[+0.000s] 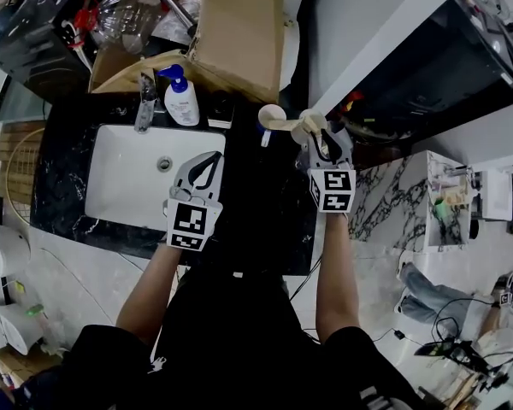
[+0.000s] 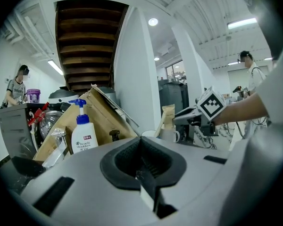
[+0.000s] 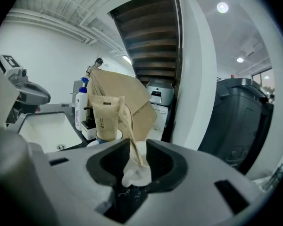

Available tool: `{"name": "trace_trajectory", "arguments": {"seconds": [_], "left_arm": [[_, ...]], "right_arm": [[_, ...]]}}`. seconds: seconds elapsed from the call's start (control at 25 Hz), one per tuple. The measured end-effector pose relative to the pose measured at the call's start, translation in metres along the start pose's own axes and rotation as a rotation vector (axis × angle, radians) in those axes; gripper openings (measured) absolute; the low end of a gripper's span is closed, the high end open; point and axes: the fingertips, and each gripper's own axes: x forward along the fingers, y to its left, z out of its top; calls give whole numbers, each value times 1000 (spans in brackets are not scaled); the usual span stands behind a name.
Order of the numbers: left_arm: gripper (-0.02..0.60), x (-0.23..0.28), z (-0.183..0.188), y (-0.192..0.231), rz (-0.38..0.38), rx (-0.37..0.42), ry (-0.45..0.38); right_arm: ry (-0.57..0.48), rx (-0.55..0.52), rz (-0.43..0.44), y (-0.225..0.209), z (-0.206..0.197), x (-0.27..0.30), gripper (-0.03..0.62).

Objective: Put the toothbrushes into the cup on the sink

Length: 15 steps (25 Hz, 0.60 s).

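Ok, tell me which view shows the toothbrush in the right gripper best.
Right gripper view: the toothbrush sits between its shut jaws, white end nearest, beige handle running ahead. Head view shows it small beyond the right gripper; left gripper view, barely.

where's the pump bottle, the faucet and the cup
pump bottle [image 1: 183, 108], head view, on its white body
faucet [image 1: 144, 105], head view, on its metal spout
cup [image 2: 169, 135], left gripper view, on its white side wall
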Motion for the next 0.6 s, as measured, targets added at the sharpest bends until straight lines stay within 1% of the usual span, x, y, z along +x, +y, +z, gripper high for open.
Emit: {"name": "trace_trajectory", "arguments": {"seconds": [0.32, 0.6], "left_arm": [[3, -4, 11, -5, -43, 9, -43], [3, -5, 31, -14, -86, 12, -101]], "right_arm": [[-1, 3, -50, -1, 2, -26, 94], [-54, 63, -72, 5, 15, -65, 91]]}}
